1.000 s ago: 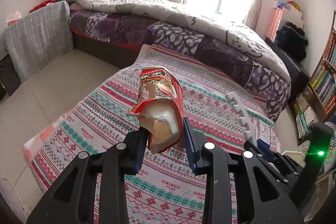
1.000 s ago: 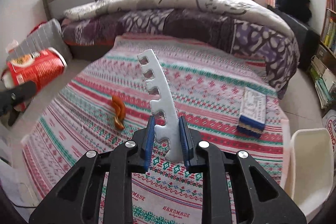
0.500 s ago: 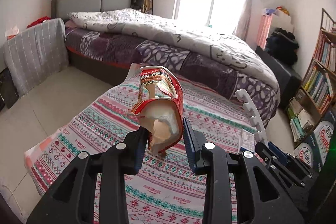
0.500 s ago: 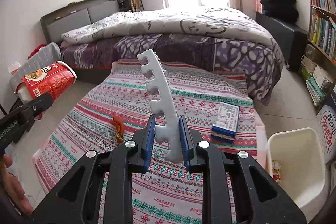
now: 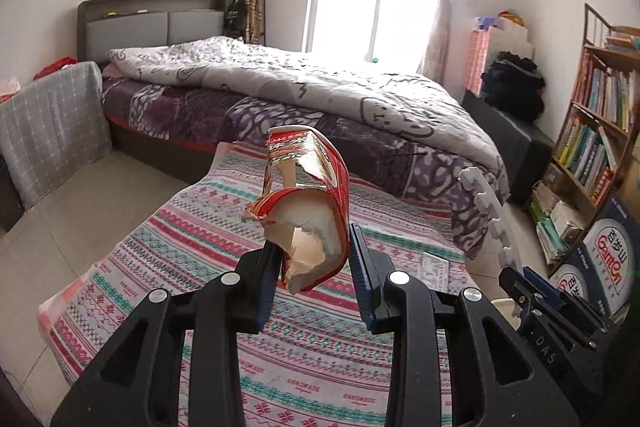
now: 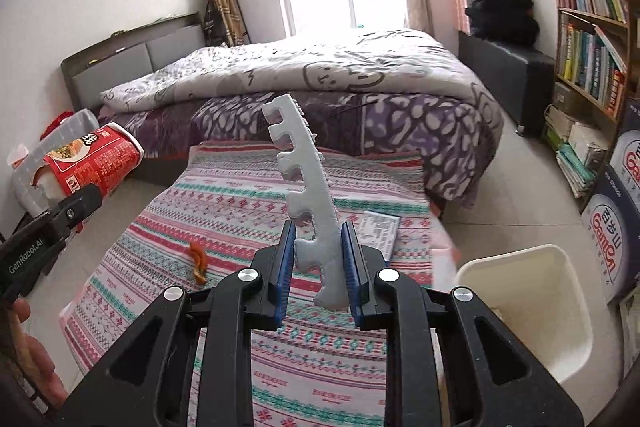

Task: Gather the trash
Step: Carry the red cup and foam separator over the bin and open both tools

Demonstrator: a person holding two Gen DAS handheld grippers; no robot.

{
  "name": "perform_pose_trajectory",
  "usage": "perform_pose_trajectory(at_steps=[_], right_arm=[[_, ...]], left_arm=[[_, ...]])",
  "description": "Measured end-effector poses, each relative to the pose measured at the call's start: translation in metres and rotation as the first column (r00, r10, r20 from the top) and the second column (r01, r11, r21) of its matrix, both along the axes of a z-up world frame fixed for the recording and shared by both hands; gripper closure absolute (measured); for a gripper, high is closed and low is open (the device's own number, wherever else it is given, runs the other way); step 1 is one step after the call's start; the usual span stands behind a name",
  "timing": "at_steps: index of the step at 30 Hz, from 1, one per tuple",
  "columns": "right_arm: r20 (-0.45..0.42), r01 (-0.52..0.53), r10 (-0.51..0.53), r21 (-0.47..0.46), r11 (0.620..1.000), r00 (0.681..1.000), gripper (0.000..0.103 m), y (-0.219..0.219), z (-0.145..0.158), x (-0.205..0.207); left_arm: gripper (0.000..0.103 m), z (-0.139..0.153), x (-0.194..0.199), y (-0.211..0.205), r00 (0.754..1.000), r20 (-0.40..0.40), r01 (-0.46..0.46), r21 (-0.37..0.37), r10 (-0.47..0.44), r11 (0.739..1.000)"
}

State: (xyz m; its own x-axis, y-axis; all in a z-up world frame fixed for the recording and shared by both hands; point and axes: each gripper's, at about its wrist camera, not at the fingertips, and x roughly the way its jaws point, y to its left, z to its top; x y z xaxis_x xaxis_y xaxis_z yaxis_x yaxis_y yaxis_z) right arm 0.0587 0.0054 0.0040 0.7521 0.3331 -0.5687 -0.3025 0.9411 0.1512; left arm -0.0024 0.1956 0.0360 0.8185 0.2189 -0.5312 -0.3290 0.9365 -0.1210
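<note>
**Both tools loaded above the patterned cloth**

Left wrist view: your left tool [image 5: 312, 269] is clenched on a torn red-and-white paper noodle cup [image 5: 306, 205], its blue pads pressing the crushed lower end from both sides. The cup sticks up and forward from the pads, its ripped wall showing the white inside. Below it lies the striped red, teal and white patterned cloth [image 5: 192, 243], spread over a low surface in front of the bed with the grey printed quilt [image 5: 304, 83]. At the right edge you see your right tool [image 5: 538, 293] from the side, holding a grey notched foam strip [image 5: 490, 213] that points upward. A wooden bookshelf [image 5: 596, 131] stands against the right wall.

Right wrist view: your right tool [image 6: 318, 269] grips the foam strip [image 6: 306, 187] near its lower end, and the strip leans up and slightly left. At far left, your left tool [image 6: 74, 205] carries the noodle cup [image 6: 90, 161] in the air, off the cloth's left edge. On the cloth [image 6: 240, 203] lie a small orange curled scrap [image 6: 198, 261] and, near the far right corner, a flat white printed box [image 6: 378, 227]. A cream plastic bin [image 6: 536, 307] sits on the floor just right of the cloth, lower right of the strip.
</note>
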Motion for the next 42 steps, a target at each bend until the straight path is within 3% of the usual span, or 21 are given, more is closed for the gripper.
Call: perform_pose_trajectory(at_steps=[19, 35, 40, 42], right_arm=[[0.002, 0.157, -0.157, 0.020, 0.987, 0.988, 0.081, -0.095, 0.012, 0.006], [-0.048, 0.316, -0.315, 0.026, 0.948, 0.948, 0.080, -0.181, 0.006, 0.013], [-0.067, 0.375, -0.372, 0.035, 0.926, 0.926, 0.074, -0.206, 0.004, 0.014], [-0.078, 0.397, -0.393, 0.044, 0.917, 0.916, 0.060, -0.216, 0.004, 0.014]], left_arm=[[0.070, 0.006, 0.020, -0.093, 0.988, 0.009, 0.155, 0.058, -0.155, 0.986], [0.070, -0.005, 0.037, -0.185, 0.951, -0.015, 0.308, 0.096, -0.308, 0.947], [0.070, -0.013, 0.043, -0.210, 0.937, -0.033, 0.350, 0.100, -0.348, 0.931], [0.070, -0.015, 0.046, -0.219, 0.931, -0.037, 0.364, 0.098, -0.362, 0.926]])
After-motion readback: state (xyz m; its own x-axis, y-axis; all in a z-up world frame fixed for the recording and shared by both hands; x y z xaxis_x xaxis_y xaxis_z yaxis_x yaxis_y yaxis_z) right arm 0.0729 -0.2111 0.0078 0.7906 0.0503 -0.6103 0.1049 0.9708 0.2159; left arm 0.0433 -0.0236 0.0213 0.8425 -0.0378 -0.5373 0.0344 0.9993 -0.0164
